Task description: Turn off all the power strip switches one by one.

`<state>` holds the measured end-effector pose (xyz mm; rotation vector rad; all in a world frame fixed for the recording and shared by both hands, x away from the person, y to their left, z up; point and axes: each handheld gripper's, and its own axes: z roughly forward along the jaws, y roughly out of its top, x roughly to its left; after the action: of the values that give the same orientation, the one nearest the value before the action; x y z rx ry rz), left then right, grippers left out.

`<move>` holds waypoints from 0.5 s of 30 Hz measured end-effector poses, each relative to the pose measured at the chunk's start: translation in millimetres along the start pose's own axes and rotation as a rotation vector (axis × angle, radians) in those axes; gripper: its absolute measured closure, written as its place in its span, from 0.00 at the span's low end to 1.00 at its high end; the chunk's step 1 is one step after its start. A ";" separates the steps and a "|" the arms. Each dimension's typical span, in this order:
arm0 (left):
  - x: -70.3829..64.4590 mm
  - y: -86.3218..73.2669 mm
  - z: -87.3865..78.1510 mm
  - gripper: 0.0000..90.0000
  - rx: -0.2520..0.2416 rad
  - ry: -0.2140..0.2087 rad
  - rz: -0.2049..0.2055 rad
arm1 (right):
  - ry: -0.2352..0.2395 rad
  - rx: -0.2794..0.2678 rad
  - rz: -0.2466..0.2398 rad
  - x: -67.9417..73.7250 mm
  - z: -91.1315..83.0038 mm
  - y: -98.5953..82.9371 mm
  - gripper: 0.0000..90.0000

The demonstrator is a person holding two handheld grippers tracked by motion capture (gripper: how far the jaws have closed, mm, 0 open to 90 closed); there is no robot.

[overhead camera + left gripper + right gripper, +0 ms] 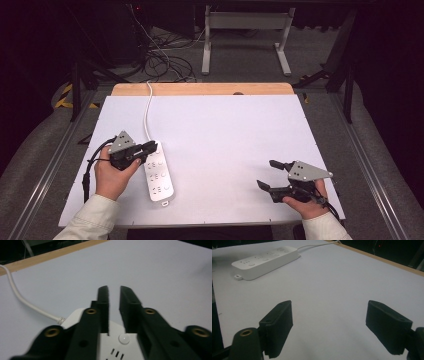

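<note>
White power strip lies under left hand-held gripper

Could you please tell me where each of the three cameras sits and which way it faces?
High view: above the person's side, facing forward and down on the table; both forearms and hands show.
Left gripper view: rides the left tool, jaws nearly closed over the power strip.
Right gripper view: rides the right tool, jaws wide.
All three share the power strip.

Your left gripper and right gripper are black, two-jawed, each topped by a grey three-cornered plate with small dark holes. Brass-coloured screw eyelets sit in the jaw arms, and black cables trail back. Your sleeves are cream-coloured.
</note>
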<state>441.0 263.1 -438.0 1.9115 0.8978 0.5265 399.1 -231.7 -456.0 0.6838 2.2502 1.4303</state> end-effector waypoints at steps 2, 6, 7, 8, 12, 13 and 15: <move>3.3 -0.1 1.0 1.00 0.007 0.006 -0.013 | -0.001 0.000 -0.001 -0.1 -0.1 0.1 0.25; 5.5 0.6 4.8 1.00 0.030 0.000 -0.033 | 0.000 0.002 -0.002 0.0 0.4 -0.1 0.25; 6.0 0.6 6.1 1.00 0.033 0.000 -0.040 | 0.000 0.002 -0.002 0.0 0.4 -0.1 0.25; 7.5 0.7 7.2 1.00 0.042 0.006 -0.036 | 0.001 0.003 -0.003 0.1 0.5 -0.1 0.25; 11.0 -0.2 13.6 1.00 0.082 0.000 -0.051 | 0.000 0.004 -0.002 0.1 0.6 -0.4 0.25; 11.3 -0.7 15.8 1.00 0.088 0.003 -0.059 | 0.000 0.004 -0.003 0.0 0.6 -0.4 0.25; 12.6 -1.5 19.4 1.00 0.108 0.001 -0.066 | 0.000 0.004 -0.003 0.0 0.6 -0.4 0.25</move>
<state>461.6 262.3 -448.7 1.9709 1.0039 0.4484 399.4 -231.4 -456.6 0.6813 2.2540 1.4252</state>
